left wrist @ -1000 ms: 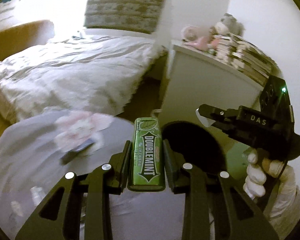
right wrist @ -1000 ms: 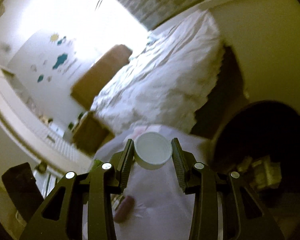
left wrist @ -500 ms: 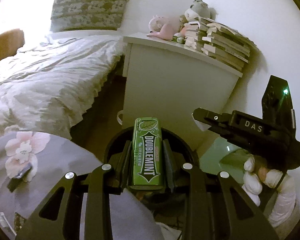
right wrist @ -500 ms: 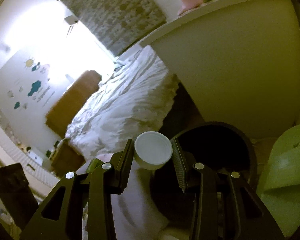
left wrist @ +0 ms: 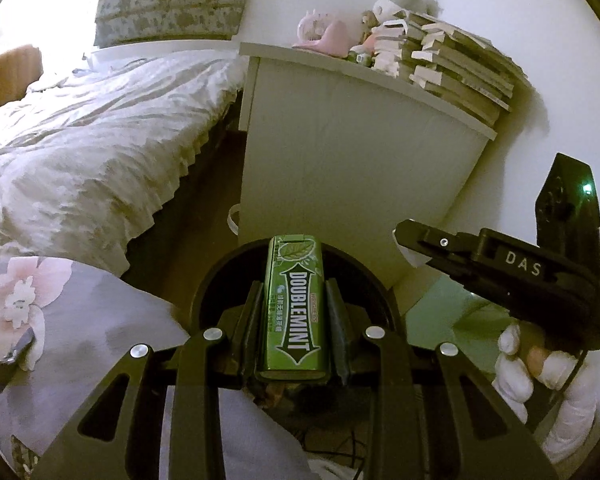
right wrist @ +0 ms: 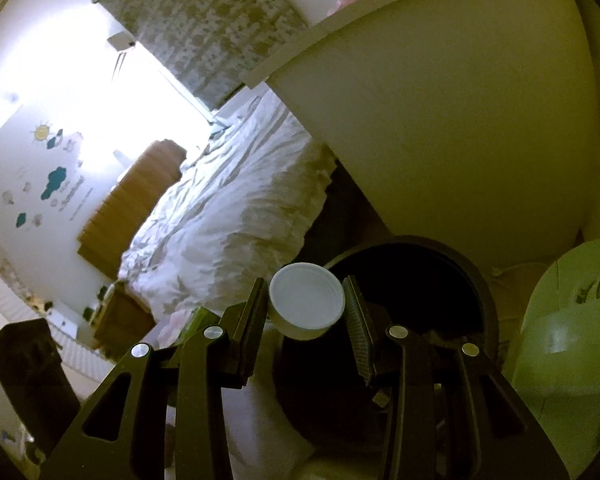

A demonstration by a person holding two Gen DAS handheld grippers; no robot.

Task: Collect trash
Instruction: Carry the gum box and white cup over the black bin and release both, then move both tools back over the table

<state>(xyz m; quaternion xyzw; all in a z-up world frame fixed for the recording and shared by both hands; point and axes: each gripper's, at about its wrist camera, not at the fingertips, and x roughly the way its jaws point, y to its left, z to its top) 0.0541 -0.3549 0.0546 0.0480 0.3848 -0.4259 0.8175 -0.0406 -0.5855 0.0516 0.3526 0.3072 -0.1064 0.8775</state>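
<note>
My left gripper (left wrist: pixel 294 300) is shut on a green Doublemint gum pack (left wrist: pixel 296 304) and holds it above the dark round trash bin (left wrist: pixel 220 280). My right gripper (right wrist: pixel 306 304) is shut on a small white cup (right wrist: pixel 306 300) and holds it over the near left rim of the same bin (right wrist: pixel 476 284). The right gripper also shows from the side in the left wrist view (left wrist: pixel 404 236), to the right of the bin, held by a white-gloved hand (left wrist: pixel 516 364). Some trash lies dimly inside the bin.
A white nightstand (left wrist: pixel 340 152) with stacked books (left wrist: pixel 452 68) and plush toys stands just behind the bin. A bed (left wrist: pixel 80 128) lies to the left. A grey floral cloth (left wrist: pixel 60 340) covers the surface at lower left. A green object (right wrist: pixel 568 340) stands right of the bin.
Both grippers have swung right from the floral cloth to above the bin, each still holding its item. The bin now lies directly below both.
</note>
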